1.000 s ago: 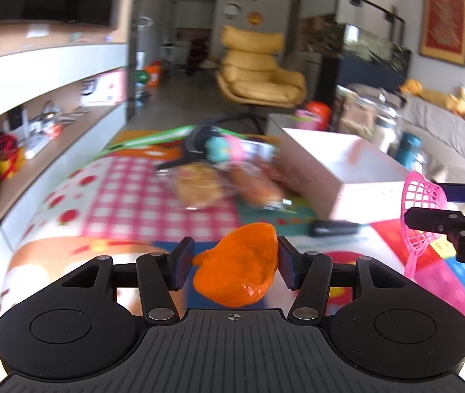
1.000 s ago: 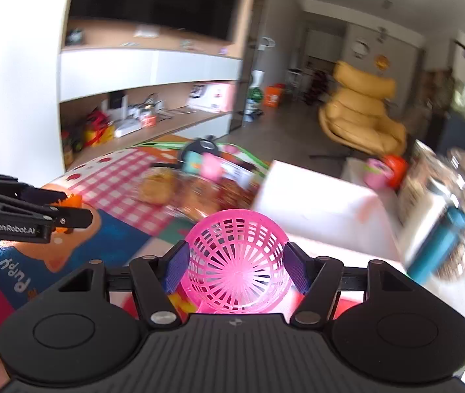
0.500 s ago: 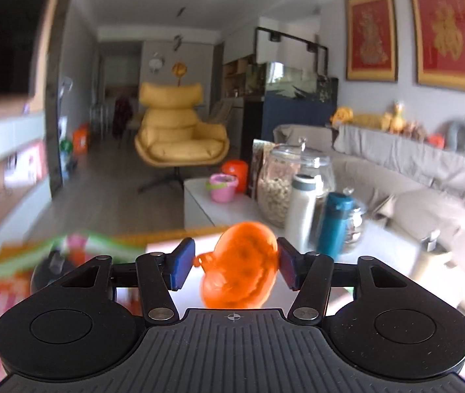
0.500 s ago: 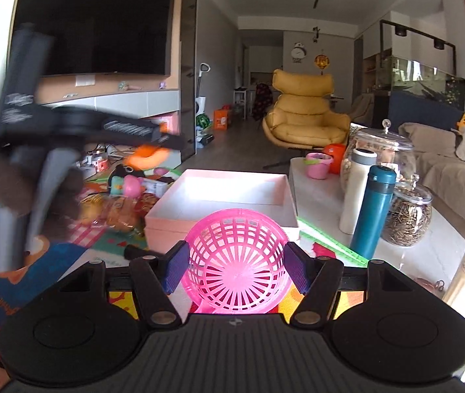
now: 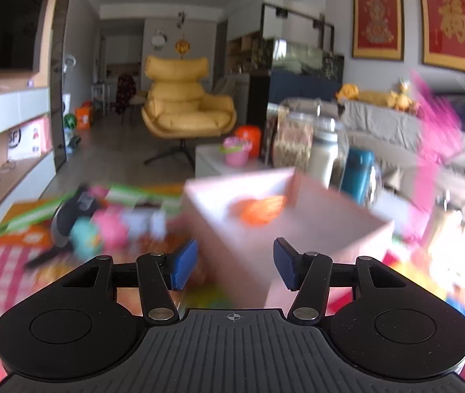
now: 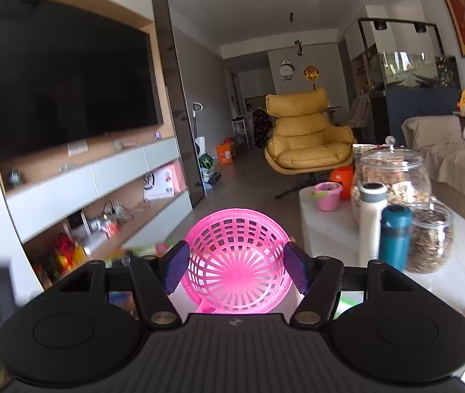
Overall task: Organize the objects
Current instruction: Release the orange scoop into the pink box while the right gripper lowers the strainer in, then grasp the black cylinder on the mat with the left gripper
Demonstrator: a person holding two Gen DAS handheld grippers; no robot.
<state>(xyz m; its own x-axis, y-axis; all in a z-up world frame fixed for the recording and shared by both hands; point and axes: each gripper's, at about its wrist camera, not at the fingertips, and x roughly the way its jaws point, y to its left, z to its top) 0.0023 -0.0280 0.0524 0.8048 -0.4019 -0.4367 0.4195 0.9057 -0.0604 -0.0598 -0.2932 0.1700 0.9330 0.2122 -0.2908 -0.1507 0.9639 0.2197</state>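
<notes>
While the left view was smeared by blur, its main shapes could be read. Largest was the pale pink box (image 5: 298,229), filling the middle of that view, with the yellow armchair (image 5: 186,111) beyond it at 12 o'clock. On the white table (image 6: 327,229), at 3 o'clock in the right view, stood a big glass jar (image 6: 393,170), a white bottle (image 6: 371,219), a teal bottle (image 6: 394,235) and a smaller jar (image 6: 430,239), close together, with a little pink pail (image 6: 327,195) nearer the chair.

The pink mesh basket (image 6: 237,265) sat between the pads of the right hand-held gripper (image 6: 236,270), which pressed on its rim from both sides, the basket's mouth facing the camera. The left hand-held gripper (image 5: 234,263) stood spread apart with nothing between its blue pads, the box showing through the gap. Smallest, the orange toy (image 5: 260,209) lay inside the box, at 12 o'clock from that gap and well clear of it.
</notes>
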